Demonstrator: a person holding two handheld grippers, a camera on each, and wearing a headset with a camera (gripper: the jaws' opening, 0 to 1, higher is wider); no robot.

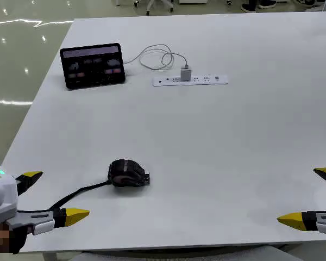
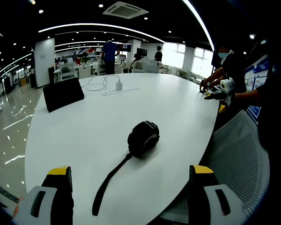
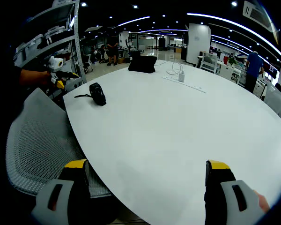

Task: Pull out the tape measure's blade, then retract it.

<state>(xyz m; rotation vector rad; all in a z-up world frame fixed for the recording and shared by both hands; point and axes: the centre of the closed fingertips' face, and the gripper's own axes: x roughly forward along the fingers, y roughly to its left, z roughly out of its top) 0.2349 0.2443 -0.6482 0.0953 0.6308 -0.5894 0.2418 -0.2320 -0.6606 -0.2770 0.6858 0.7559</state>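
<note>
Tape measure: black rounded case on the white table, no blade showing out of it. It lies just ahead of the left gripper and slightly to its inner side, well apart from the right gripper. Its black wrist strap trails back toward the left gripper, the end lying between that gripper's yellow tips in the left gripper view, touching neither.

Left gripper: jaws spread wide, nothing held. Right gripper: jaws spread wide, nothing held, hovering at the near table edge over bare tabletop.

Far ahead of both grippers: a dark tablet propped up, beyond the left gripper. A white power strip with a white charger plugged in lies off to the tablet's right, and a white cable loops from the charger to the tablet. Nothing lies between the left gripper and the tape measure but the strap. Grey mesh chair below the near table edge.
</note>
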